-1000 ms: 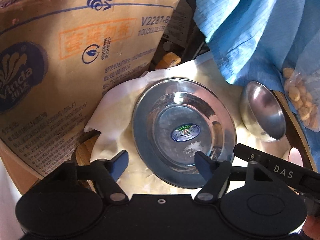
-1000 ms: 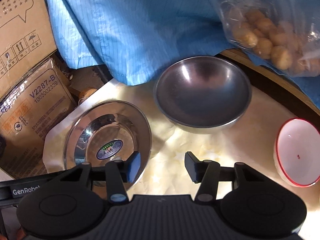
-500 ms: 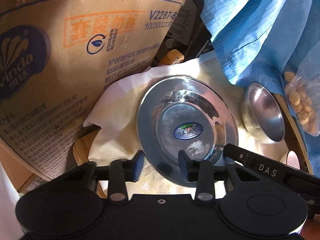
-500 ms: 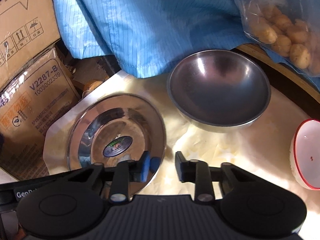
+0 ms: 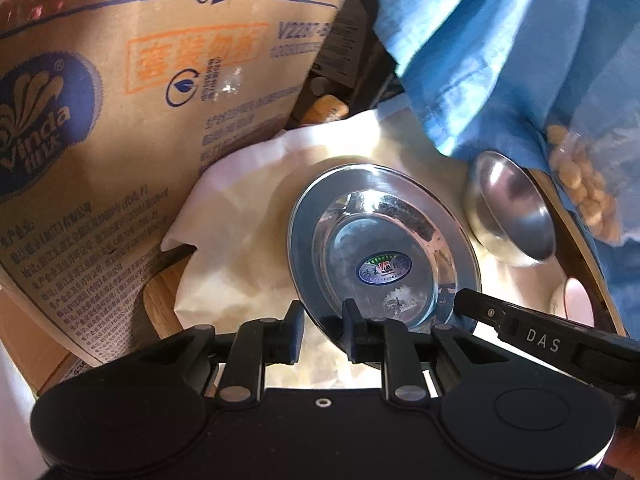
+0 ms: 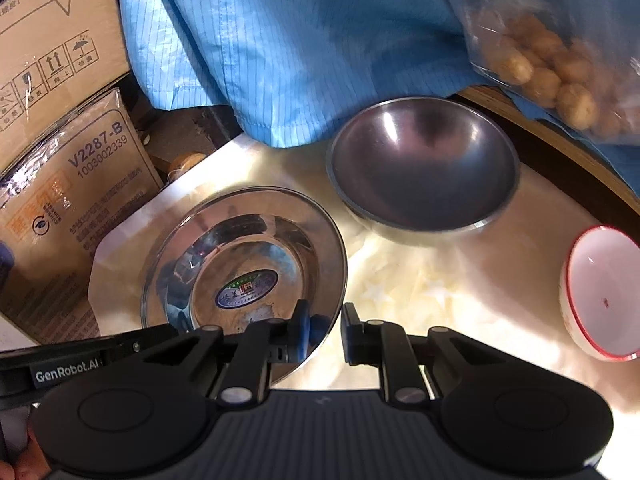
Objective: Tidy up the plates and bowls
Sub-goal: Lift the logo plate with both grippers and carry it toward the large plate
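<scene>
A shiny steel plate [image 5: 380, 256] with an oval sticker lies on the cream cloth; it also shows in the right wrist view [image 6: 244, 264]. My left gripper [image 5: 322, 330] is shut on the plate's near-left rim, one finger on each side. My right gripper [image 6: 324, 330] is shut on the plate's near-right rim the same way. A steel bowl [image 6: 424, 168] stands behind the plate on the right; it also shows in the left wrist view [image 5: 512, 216]. A white bowl with a red rim [image 6: 600, 292] sits at the far right.
A Vinda cardboard box [image 5: 120, 140] stands close on the left of the plate. A blue striped cloth [image 6: 300, 40] hangs at the back. A clear bag of round snacks [image 6: 548, 64] lies at the back right. The round wooden table edge [image 6: 560, 136] curves behind the bowls.
Both grippers closed from open onto the steel plate's near rim. The plate looks slightly tilted and nearer in both views.
</scene>
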